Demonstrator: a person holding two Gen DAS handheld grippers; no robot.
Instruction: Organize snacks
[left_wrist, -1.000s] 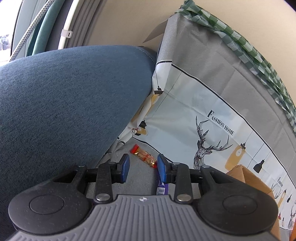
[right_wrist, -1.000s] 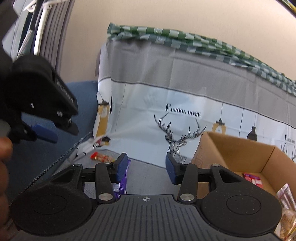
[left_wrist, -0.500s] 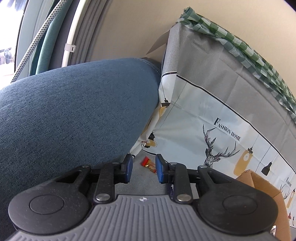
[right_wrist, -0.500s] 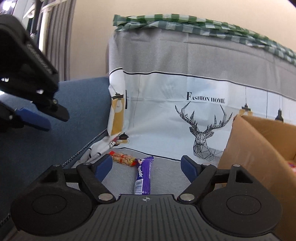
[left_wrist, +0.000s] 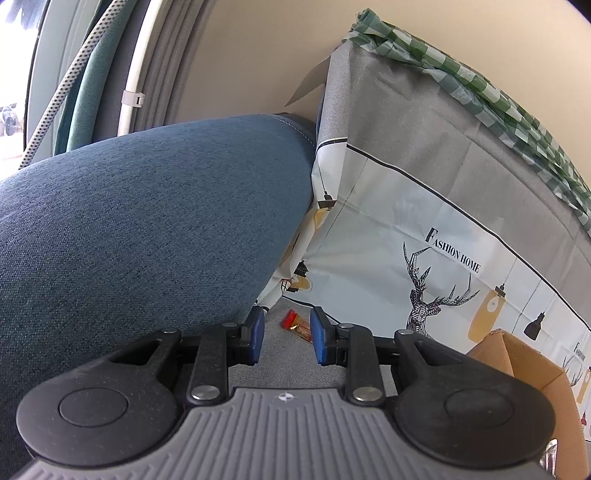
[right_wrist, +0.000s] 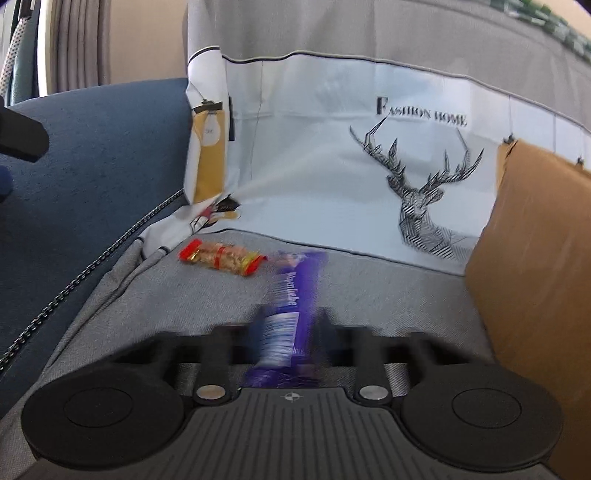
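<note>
A purple snack bar (right_wrist: 291, 299) lies lengthwise on the grey seat cover (right_wrist: 388, 295). My right gripper (right_wrist: 288, 332) is low over it and blurred; its jaws are closing, with the bar's near end between them and the fingers tight against its sides. Beyond the bar and to the left lies a peanut bar in a clear wrapper with red ends (right_wrist: 221, 257). My left gripper (left_wrist: 287, 338) hovers beside the blue cushion (left_wrist: 147, 240), its pads a narrow gap apart with nothing between them. The peanut bar (left_wrist: 295, 324) shows past that gap.
An open cardboard box (right_wrist: 532, 258) stands at the right on the seat, its corner (left_wrist: 517, 354) also in the left wrist view. A deer-print cloth (right_wrist: 369, 166) covers the backrest. A dark chain (right_wrist: 74, 280) runs along the blue cushion (right_wrist: 92, 147).
The right gripper opened wide, sank toward the seat and closed around the purple bar. The left gripper's pads drew slightly closer, and its view tipped a little.
</note>
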